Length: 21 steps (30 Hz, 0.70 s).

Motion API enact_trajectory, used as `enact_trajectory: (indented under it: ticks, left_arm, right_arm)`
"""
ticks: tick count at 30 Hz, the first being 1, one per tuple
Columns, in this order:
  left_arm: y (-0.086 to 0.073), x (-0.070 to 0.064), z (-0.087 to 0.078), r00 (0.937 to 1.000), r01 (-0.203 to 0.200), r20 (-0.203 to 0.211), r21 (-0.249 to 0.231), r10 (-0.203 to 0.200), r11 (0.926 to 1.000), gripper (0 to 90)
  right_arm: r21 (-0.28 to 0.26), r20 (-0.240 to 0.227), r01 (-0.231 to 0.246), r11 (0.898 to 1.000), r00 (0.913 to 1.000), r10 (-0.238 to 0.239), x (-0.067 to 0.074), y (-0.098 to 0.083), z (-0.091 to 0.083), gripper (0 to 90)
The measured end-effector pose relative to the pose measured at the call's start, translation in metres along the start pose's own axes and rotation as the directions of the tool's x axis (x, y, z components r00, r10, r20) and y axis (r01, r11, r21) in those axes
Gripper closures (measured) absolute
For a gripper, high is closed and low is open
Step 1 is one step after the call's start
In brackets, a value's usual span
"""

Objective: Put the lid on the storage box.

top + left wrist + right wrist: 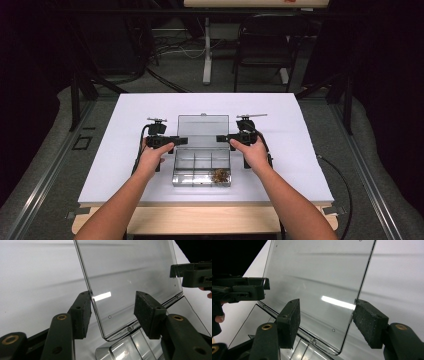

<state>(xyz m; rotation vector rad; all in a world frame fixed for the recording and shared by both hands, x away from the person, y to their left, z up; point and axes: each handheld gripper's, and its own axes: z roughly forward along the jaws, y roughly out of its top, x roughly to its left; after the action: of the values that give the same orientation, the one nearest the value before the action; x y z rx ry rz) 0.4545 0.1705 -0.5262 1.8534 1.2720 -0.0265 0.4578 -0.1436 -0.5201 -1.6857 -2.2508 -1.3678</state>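
A clear plastic compartment box [176,172] sits mid-table with its lid [203,125] standing upright at the back. My left gripper [181,141] is at the lid's left edge and my right gripper [220,138] at its right edge. In the left gripper view, the left gripper [113,310] is open, straddling the lid's edge [96,315]; one pad [83,312] is at that edge and the other stands apart. In the right gripper view, the right gripper [328,320] is open around the opposite edge [352,315]. Small brown items [219,175] fill the front right compartment.
The white tabletop [300,150] has free room on both sides of the box. Its wooden front edge [200,220] is near the person. A dark chair [262,45] and a white stand leg [206,50] are beyond the far edge.
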Motion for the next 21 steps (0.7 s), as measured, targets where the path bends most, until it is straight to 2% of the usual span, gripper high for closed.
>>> enact_trajectory:
  ticks: [13,21]
  left_arm:
    - [0.0,-0.004,-0.008,0.9998,-0.018,0.007,-0.014,0.018,0.9997,50.5]
    - [0.0,-0.007,-0.012,0.9994,-0.035,0.006,-0.022,0.035,0.9991,51.2]
  right_arm:
    - [-0.021,-0.006,0.02,1.0,0.9998,-0.02,0.005,0.0,-0.007,39.0]
    - [-0.022,0.0,0.058,0.998,0.9983,-0.058,0.011,0.0,-0.012,38.9]
